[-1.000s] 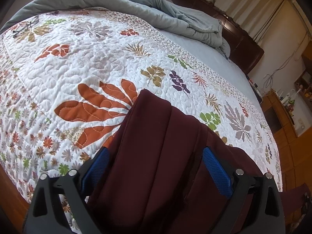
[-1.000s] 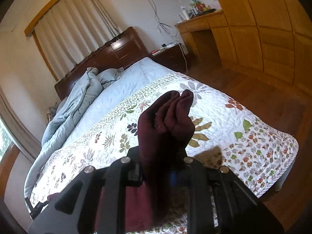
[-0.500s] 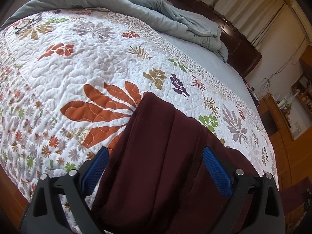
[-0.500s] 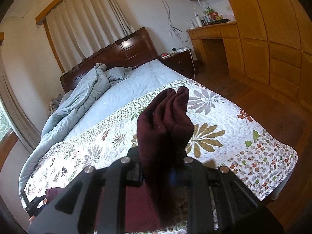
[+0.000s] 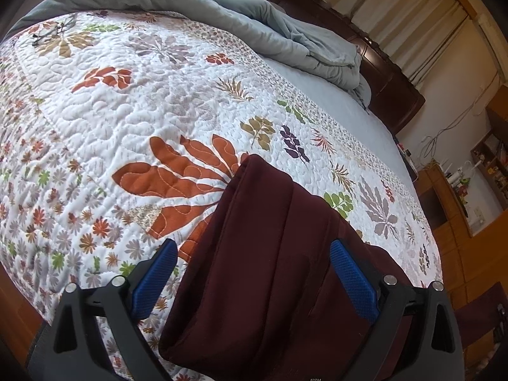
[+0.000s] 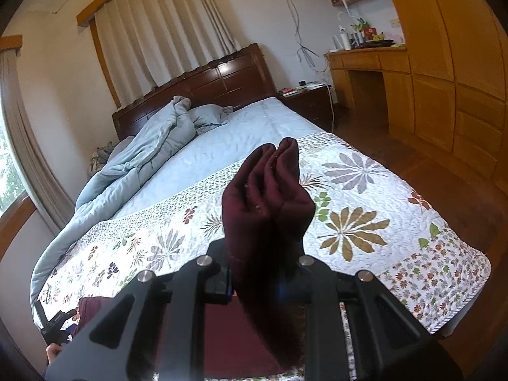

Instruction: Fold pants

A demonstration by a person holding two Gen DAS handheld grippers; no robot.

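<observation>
Seeing maroon pants (image 5: 273,270) lying folded on the floral quilt (image 5: 133,101) near the foot of the bed (image 6: 254,127), one end bunched up and filling the middle of the right wrist view. Showing left claw (image 5: 252,281) spread wide, blue fingers (image 5: 155,279) straddling the fabric on both sides, left pad apart from the cloth, right pad touching or just beside it, hard to tell which. Showing right claw (image 6: 258,285) clamped narrow on a thick wad of the pants, folds sticking up past the tips and blocking the quilt straight ahead. Lying crumpled along the far side of the bed: grey-blue duvet (image 6: 143,149), running up to the dark wooden headboard (image 6: 203,85). Standing beside the headboard: nightstand (image 6: 312,101) with small items on top, then wooden desk (image 6: 365,60) and wardrobe doors (image 6: 460,63) along the wall. Hanging behind the headboard: cream curtains (image 6: 165,25).
</observation>
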